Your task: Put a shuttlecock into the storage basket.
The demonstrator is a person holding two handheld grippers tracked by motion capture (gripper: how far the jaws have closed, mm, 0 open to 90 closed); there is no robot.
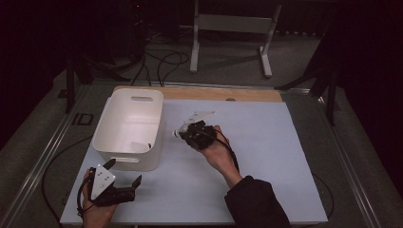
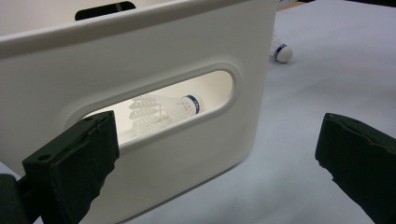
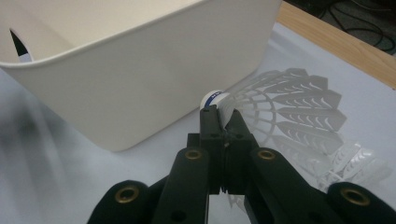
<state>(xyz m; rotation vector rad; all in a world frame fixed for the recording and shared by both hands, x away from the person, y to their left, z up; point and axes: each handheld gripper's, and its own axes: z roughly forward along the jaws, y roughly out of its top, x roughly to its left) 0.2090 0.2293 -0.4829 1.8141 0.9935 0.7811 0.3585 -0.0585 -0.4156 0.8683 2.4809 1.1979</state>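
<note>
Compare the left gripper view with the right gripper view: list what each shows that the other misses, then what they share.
Left gripper view: a shuttlecock inside the bin, seen through its handle slot, between the open left claw.
Right gripper view: the right claw shut on a shuttlecock's skirt.
Both: the white bin and the table.

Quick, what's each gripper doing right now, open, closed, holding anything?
Left gripper: open, holding nothing, jaws apart beside the white plastic bin.
Right gripper: closed on a white feathered shuttlecock.
</note>
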